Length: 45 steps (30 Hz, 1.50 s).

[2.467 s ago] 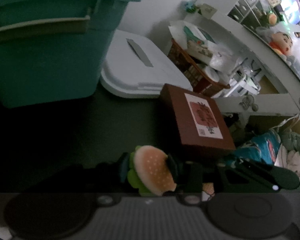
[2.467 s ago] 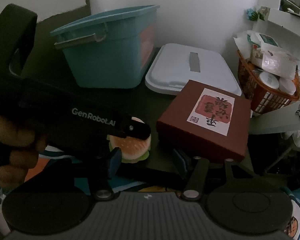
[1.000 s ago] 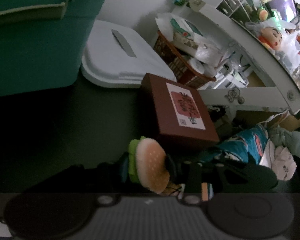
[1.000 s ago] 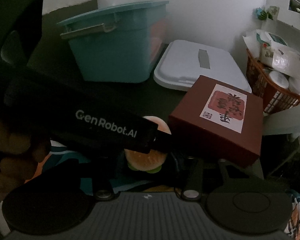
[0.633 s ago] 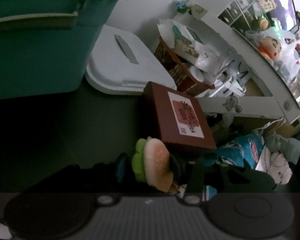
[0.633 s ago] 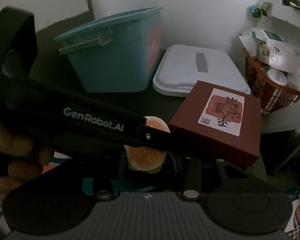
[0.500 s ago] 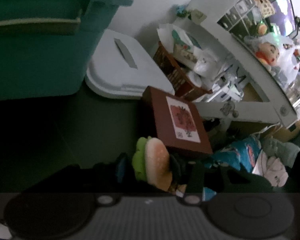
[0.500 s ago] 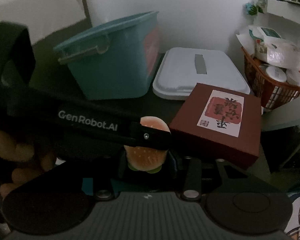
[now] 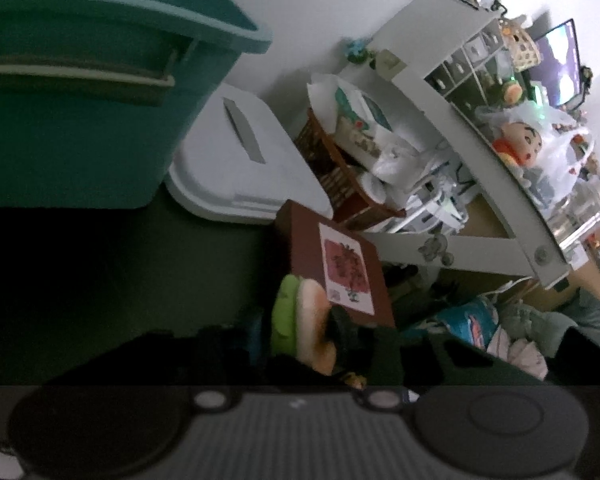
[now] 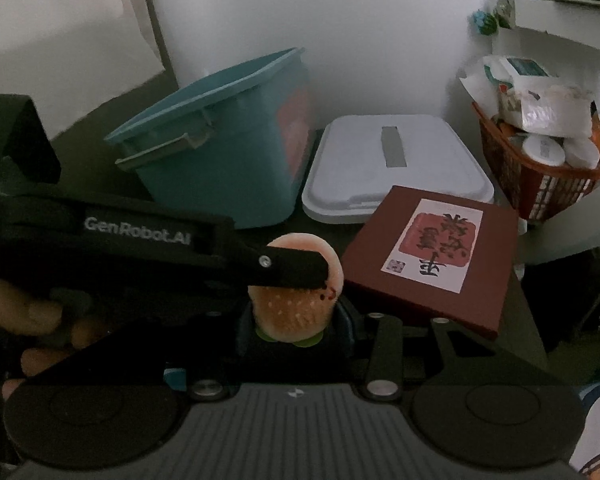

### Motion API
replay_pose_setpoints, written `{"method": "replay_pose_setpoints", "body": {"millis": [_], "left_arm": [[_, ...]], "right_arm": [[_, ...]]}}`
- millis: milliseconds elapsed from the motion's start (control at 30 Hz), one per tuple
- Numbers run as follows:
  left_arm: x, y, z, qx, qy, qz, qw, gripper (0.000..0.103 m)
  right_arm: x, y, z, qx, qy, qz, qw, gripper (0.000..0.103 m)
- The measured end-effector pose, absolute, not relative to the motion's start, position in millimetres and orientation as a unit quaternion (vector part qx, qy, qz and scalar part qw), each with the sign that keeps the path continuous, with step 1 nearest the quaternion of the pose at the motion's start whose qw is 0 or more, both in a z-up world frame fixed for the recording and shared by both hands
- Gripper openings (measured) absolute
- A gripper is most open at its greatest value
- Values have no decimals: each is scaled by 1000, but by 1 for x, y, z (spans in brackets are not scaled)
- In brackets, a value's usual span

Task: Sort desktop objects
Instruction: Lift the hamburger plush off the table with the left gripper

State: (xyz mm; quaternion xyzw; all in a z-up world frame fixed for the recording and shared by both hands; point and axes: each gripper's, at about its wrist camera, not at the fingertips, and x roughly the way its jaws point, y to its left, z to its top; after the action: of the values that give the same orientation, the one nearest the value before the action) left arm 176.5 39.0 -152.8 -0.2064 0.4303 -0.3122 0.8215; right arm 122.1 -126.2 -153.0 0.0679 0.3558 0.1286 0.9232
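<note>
A toy hamburger (image 9: 304, 320) with a tan bun and green lettuce sits between the fingers of my left gripper (image 9: 300, 330), held off the dark desk and tilted on its side. It also shows in the right wrist view (image 10: 296, 300), with the left gripper's black finger (image 10: 288, 268) across it and my right gripper (image 10: 294, 320) closed around it too. A teal bin (image 10: 228, 148) stands behind at the left. A dark red box (image 10: 432, 256) with a white label lies to the right.
A white lid (image 10: 396, 164) lies flat between the teal bin and an orange basket (image 10: 540, 184) full of packets. A white shelf unit (image 9: 480, 120) with toys stands at the right. A person's hand (image 10: 32, 320) holds the left gripper.
Both grippers have lifted with the hamburger, which now sits higher against the red box. The right gripper, open 2.5 s ago, has closed around the hamburger. The views have tilted.
</note>
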Motion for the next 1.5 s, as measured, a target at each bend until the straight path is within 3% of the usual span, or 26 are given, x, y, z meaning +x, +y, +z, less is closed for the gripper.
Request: {"method": "replay_pose_setpoints", "body": {"millis": [733, 967, 1500], "left_arm": [[177, 46, -150, -214, 411, -301, 834, 23], [175, 45, -153, -170, 407, -266, 857, 23], [156, 40, -119, -116, 400, -221, 882, 23]], "right_arm": [[119, -123, -146, 53, 335, 132, 931, 51], [122, -117, -149, 40, 363, 121, 923, 68], [112, -120, -129, 48, 357, 121, 925, 68]]}}
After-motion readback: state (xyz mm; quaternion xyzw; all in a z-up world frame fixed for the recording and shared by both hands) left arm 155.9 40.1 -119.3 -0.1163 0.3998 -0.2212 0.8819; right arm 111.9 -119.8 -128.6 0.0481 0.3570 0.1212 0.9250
